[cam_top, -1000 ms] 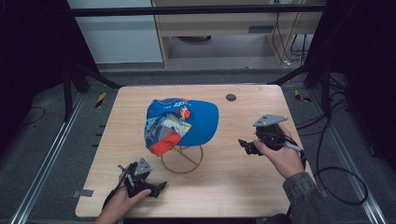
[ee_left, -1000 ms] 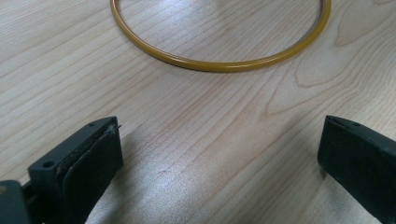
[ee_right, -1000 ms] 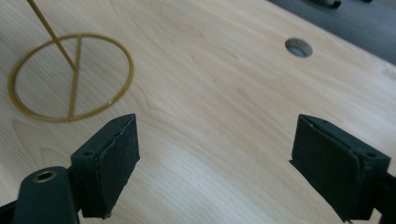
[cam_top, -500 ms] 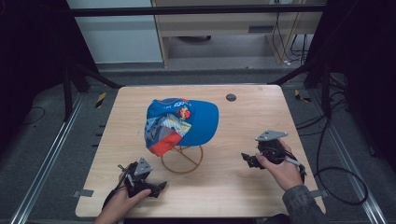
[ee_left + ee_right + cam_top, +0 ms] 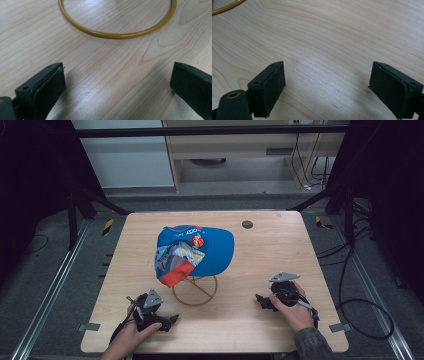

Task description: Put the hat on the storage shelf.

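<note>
Right tool (image 5: 262, 301), jaws wide, has dropped toward the table edge; blue cap (image 5: 197, 251) sits patterned on its stand.

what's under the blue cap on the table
A yellow wire stand holds the blue cap up; its ring base rests on the wooden table. The stand's top is hidden inside the cap.

Light wooden table (image 5: 280, 245): a yellow wire ring stand (image 5: 195, 290) is placed at its centre; a small dark round disc (image 5: 247, 224) is set near the far edge.
</note>
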Demonstrator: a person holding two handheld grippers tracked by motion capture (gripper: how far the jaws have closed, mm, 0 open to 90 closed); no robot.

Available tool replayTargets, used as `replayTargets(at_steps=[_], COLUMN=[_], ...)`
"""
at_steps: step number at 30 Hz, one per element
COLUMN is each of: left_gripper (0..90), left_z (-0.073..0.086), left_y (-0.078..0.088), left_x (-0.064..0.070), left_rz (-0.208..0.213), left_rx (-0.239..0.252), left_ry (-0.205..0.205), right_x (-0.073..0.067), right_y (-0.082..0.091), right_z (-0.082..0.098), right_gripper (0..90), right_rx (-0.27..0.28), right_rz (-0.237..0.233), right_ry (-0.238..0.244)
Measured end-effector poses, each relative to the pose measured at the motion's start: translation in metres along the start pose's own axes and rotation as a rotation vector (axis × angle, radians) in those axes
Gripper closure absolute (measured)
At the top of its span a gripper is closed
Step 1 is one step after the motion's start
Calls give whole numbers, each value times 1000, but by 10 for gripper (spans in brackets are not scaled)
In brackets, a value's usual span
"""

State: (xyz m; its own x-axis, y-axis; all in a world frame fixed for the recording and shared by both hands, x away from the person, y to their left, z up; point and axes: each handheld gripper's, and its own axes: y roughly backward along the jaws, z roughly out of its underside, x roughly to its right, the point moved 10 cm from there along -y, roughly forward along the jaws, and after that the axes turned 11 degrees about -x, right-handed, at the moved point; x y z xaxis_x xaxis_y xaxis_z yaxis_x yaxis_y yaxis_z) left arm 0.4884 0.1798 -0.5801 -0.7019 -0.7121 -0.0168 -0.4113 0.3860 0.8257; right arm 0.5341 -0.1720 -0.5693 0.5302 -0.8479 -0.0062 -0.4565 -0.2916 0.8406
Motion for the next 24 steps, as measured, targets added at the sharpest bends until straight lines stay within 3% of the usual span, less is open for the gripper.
replayTargets(at_steps=[4, 10, 24], left_gripper=[0, 0, 0], left_z=[0, 0, 0], left_y=[0, 0, 0], left_x=[0, 0, 0], left_rz=[1, 2, 9], left_rx=[0, 0, 0], left_ry=[-2, -5, -10], right_x=[-2, -3, -4], right_y=[-7, -8, -8], right_z=[5, 6, 7], right_gripper=[106, 93, 72], right_rx=[2, 66, 59], right_rz=[10, 25, 41], right_ry=[-16, -19, -45])
